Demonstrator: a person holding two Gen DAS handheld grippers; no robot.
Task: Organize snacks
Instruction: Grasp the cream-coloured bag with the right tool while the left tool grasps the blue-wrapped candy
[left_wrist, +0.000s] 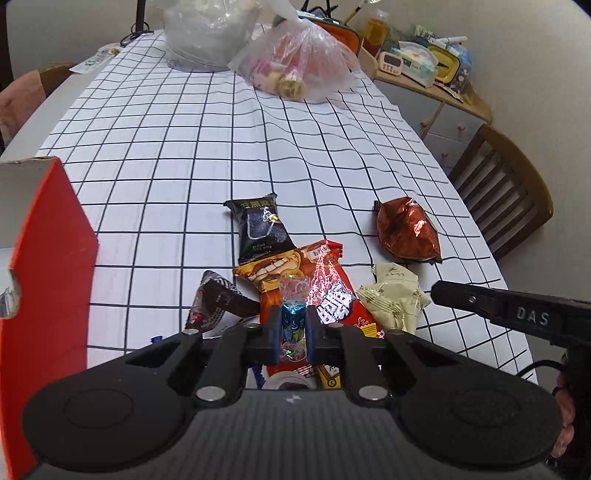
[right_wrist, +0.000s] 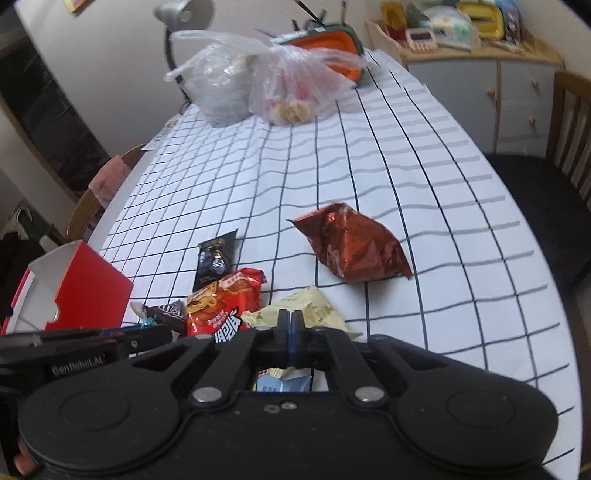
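At the near left a red cardboard box (left_wrist: 55, 258) is seen. A blue-wrapped candy (left_wrist: 292, 325) is clamped in the left gripper (left_wrist: 291, 326) above the snack pile (left_wrist: 317, 291). Further right, the right gripper (right_wrist: 290, 325) is closed on nothing, above a pale green packet (right_wrist: 310, 310).

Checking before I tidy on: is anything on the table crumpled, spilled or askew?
Nothing is spilled. The snack packets lie in a loose, overlapping heap: the red packet over others, the cream packet crumpled. The brown foil bag lies apart from it.
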